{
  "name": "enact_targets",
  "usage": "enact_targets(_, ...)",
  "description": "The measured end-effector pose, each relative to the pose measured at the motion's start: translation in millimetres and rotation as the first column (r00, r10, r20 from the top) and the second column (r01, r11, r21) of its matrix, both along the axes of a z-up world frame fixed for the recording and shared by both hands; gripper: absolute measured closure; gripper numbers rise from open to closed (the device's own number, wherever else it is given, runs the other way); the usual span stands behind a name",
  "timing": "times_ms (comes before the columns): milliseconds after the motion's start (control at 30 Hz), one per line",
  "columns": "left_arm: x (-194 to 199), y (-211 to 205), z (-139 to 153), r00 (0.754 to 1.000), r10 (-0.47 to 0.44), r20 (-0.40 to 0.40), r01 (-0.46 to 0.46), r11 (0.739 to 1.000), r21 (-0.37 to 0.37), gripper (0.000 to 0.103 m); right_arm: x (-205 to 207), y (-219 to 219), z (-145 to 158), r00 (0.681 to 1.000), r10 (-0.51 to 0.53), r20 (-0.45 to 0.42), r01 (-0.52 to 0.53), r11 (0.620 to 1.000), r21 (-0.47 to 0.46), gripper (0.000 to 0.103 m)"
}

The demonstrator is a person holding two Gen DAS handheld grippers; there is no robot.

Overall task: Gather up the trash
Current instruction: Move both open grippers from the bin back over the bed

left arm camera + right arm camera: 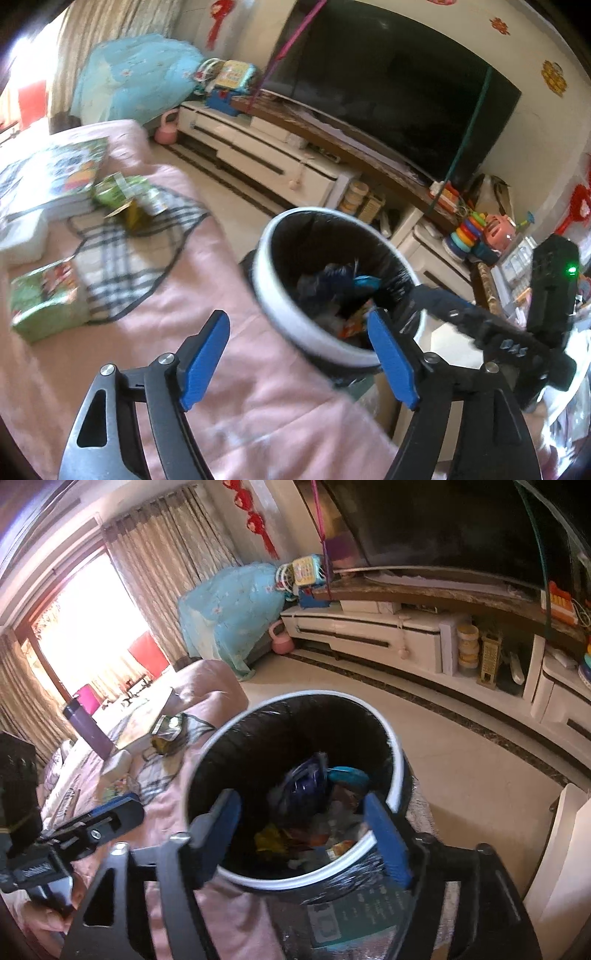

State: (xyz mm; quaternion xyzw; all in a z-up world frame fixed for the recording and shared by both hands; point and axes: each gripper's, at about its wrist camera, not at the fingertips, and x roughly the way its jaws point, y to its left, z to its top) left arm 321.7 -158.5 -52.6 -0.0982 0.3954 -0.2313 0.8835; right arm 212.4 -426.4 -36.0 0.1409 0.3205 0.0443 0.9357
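Both the left gripper (299, 360) and right gripper (308, 836) are hovering with blue-padded jaws spread and empty over the round, white-rimmed, black-lined bin (397, 771), crumpled wrappers (306, 786) lying inside, beside the soft pink cloth (207, 291).

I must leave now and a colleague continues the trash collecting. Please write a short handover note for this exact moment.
Left gripper: open, nothing between the pads, over the pink cover beside the trash bin.
Right gripper: open, empty, above the bin mouth.
Done: wrappers and a dark blue bag already lie in the bin.
Left: green snack packets on the checked cloth and a green pack near it, if it is trash.
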Motion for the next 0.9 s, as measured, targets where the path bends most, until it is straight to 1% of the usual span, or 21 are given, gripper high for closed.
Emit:
enact_targets(100, -12, 25, -2, 0.999, 0.036, -0.008, -0.036, 0.999, 0.003, 0.026, -8, 17, 3, 1.0, 0.016, 0.024, -0.016, 1.0, 0.002, 0.016)
enact_targets(200, -24, 49, -1, 0.997, 0.075, -0.013, -0.075, 0.997, 0.006, 0.026, -13, 38, 3, 0.998, 0.045, 0.036, -0.046, 0.999, 0.011, 0.014)
enact_targets(367, -46, 98, -2, 0.986, 0.161, -0.034, -0.161, 0.987, 0.004, 0.026, -13, 76, -2, 0.993, 0.115, 0.027, -0.115, 0.993, 0.011, 0.013)
enact_targets(500, -64, 134, -1, 0.973, 0.226, -0.042, -0.226, 0.974, 0.005, 0.026, -8, 105, -11, 0.985, 0.171, 0.002, -0.171, 0.985, 0.01, 0.013)
enact_targets(700, -83, 173, 2, 0.955, 0.293, -0.045, -0.293, 0.956, 0.016, 0.026, -2, 144, -22, 0.973, 0.231, -0.023, -0.231, 0.973, 0.0, 0.013)
enact_targets(900, -91, 196, 9, 0.936, 0.349, -0.04, -0.348, 0.937, 0.022, 0.026, 5, 182, -27, 0.957, 0.287, -0.038, -0.288, 0.958, -0.019, 0.013)
